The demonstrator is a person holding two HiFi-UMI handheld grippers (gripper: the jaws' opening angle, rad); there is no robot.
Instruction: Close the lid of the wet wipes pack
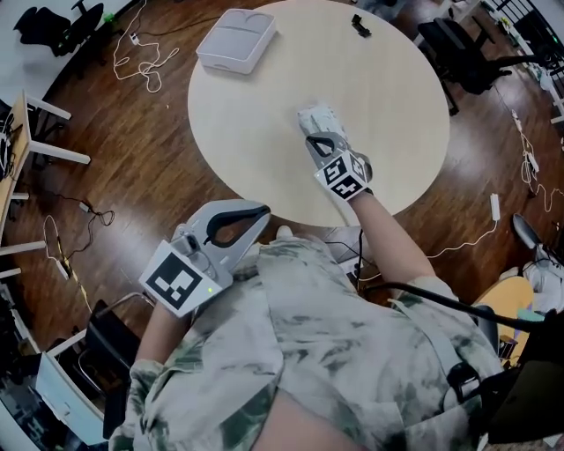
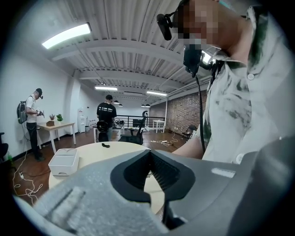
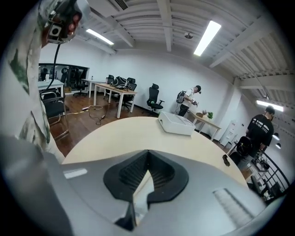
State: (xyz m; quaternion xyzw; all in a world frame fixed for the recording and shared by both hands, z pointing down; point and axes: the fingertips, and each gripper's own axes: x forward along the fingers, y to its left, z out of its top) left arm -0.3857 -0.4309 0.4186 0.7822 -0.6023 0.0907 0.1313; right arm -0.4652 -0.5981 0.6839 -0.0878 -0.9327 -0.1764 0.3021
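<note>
The wet wipes pack (image 1: 318,119), a soft white-grey packet, lies over the middle of the round beige table (image 1: 264,132). My right gripper (image 1: 321,139) reaches in from the near side and is shut on the pack's near edge. In the right gripper view a thin white edge of the pack (image 3: 142,190) shows pinched in the right gripper (image 3: 147,154); the lid is hidden. My left gripper (image 1: 261,211) is held off the table's near edge, close to the body. In its own view the left gripper (image 2: 150,154) is shut with nothing between the jaws.
A white rectangular box (image 1: 236,40) stands at the table's far left, also the box (image 3: 176,123) in the right gripper view. A small black object (image 1: 359,25) lies at the far edge. Cables, office chairs and desks surround the table, and people stand in the background.
</note>
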